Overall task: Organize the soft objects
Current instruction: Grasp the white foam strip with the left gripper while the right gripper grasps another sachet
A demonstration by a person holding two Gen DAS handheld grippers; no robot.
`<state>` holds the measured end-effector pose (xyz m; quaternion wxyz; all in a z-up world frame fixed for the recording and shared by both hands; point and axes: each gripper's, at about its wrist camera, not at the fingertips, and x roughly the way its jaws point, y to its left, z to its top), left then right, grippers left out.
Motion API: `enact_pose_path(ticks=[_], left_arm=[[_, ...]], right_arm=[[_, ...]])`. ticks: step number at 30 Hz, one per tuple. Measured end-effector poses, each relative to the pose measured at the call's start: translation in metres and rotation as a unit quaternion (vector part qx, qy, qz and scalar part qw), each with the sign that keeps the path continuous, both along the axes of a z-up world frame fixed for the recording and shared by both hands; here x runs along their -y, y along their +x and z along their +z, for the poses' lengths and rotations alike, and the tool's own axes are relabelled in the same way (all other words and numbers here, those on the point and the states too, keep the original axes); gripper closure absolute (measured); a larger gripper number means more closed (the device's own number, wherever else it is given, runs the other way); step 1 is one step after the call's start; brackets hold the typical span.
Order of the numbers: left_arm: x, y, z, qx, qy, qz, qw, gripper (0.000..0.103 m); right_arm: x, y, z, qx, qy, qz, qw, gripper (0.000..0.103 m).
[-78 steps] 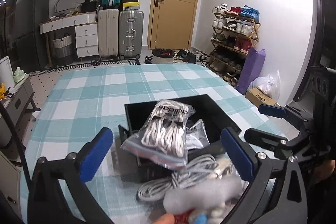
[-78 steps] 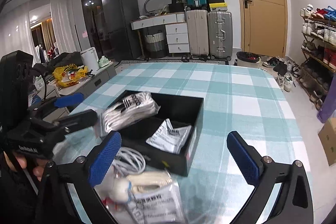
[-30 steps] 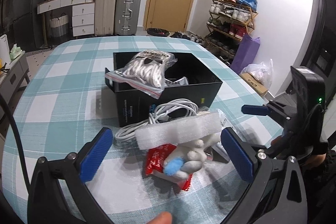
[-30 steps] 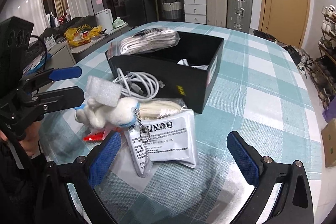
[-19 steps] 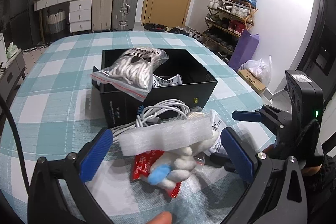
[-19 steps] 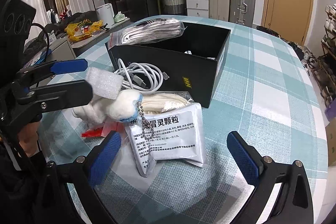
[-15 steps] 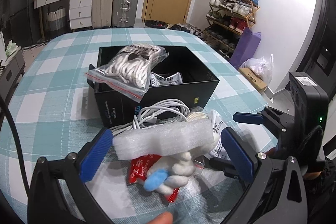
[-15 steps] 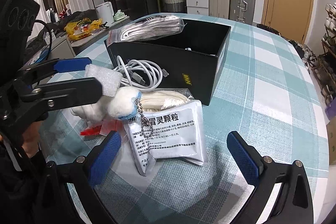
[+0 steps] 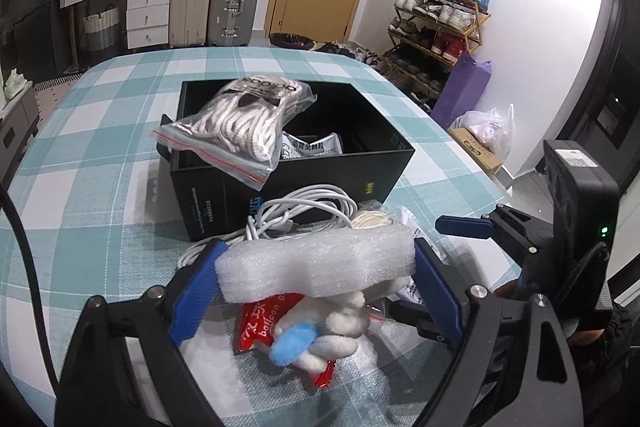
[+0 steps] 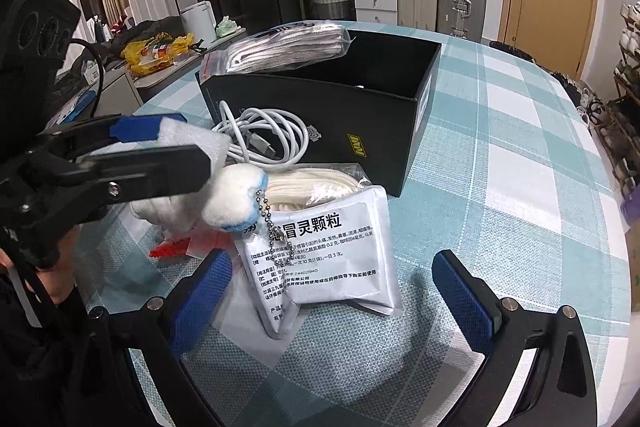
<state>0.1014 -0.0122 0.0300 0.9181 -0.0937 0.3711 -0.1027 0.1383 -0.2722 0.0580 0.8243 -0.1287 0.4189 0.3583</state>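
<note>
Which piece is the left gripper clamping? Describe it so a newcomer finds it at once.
Start at the black box on the checked table; a pile lies against its near wall. The left gripper is shut on the white foam strip, above the plush toy: blocky and bubbly, unlike the coiled white cable.

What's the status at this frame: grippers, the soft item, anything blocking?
Left gripper shut on foam strip. Right gripper open over sachet, holding nothing. Black box ahead; shoelace bag lies across its near corner.
</note>
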Motion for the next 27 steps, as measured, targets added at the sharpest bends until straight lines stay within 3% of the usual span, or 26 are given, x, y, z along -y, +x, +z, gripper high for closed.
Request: enact_pose_path(ticks=[6, 8, 10, 13, 16, 27], left_arm=[[-0.006, -0.007, 0.007, 0.017, -0.003, 0.003, 0.9998, 0.013], [-0.008, -0.007, 0.008, 0.017, -0.005, 0.004, 0.9998, 0.013], [-0.010, -0.007, 0.008, 0.018, -0.005, 0.006, 0.9998, 0.013], [-0.011, -0.008, 0.008, 0.019, -0.006, 0.007, 0.9998, 0.013], [-0.013, -0.009, 0.009, 0.022, -0.006, 0.008, 0.9997, 0.013], [-0.024, -0.014, 0.013, 0.030, -0.015, 0.020, 0.9992, 0.013]], right_arm=[[-0.003, -0.003, -0.002, 0.004, -0.004, 0.006, 1.000, 0.003], [-0.005, -0.003, -0.003, 0.007, -0.008, 0.009, 1.000, 0.008], [-0.006, -0.005, -0.003, 0.005, -0.012, 0.014, 1.000, 0.021], [-0.007, -0.007, -0.004, 0.006, -0.021, 0.024, 0.999, 0.033], [-0.005, -0.008, -0.002, 0.006, -0.023, 0.033, 0.999, 0.039], [0.012, -0.007, 0.013, 0.063, -0.038, 0.005, 0.997, 0.045]])
